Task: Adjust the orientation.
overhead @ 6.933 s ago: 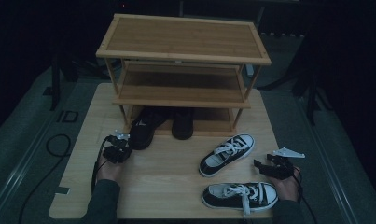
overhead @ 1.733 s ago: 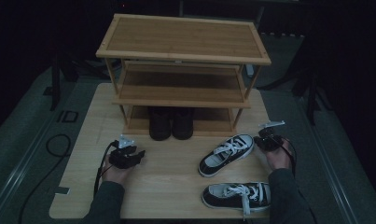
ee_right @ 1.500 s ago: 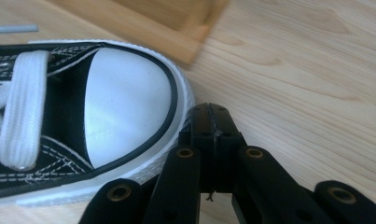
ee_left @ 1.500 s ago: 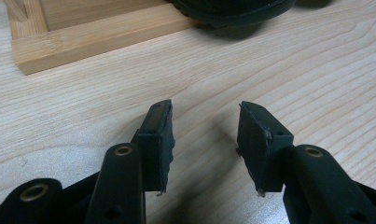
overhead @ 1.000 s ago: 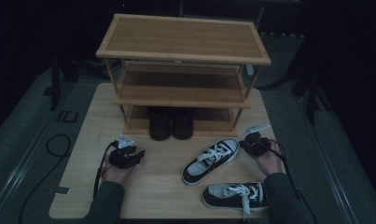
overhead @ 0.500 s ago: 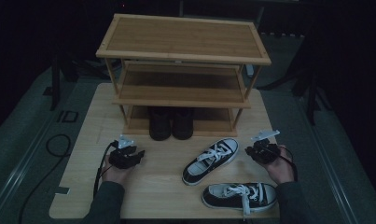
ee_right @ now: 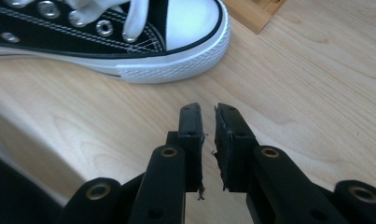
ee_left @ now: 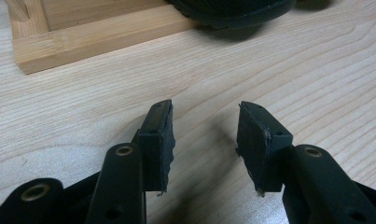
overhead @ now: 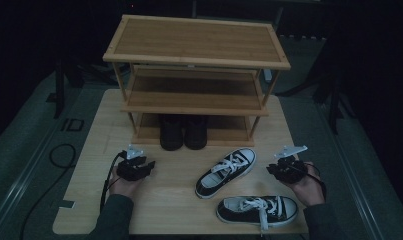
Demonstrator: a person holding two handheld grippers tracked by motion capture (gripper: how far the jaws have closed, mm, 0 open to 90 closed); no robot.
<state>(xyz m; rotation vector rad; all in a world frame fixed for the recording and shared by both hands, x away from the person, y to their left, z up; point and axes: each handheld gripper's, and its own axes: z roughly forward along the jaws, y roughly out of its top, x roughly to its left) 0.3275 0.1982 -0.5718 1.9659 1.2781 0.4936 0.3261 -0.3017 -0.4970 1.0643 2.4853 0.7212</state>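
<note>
Sneakers of black canvas with white laces and white rubber toe caps are what the work concerns, and two lie loose on the pale wooden board in front of the three-tier bamboo shoe rack. At the left, the left gripper is held low over bare board, its jaws spread with nothing between them, well apart from either shoe. In the middle, the angled sneaker is laid with its long axis slanting, heel toward the person and toe up and to the right. Nearer the person, the second sneaker is laid almost crosswise. At the right, the right gripper is seen near the angled shoe's toe; its jaws have just been opening, are parted by a narrow gap, and pinch nothing. The right hand is judged nearer for the next grasp, the toe lying just to its left.
</note>
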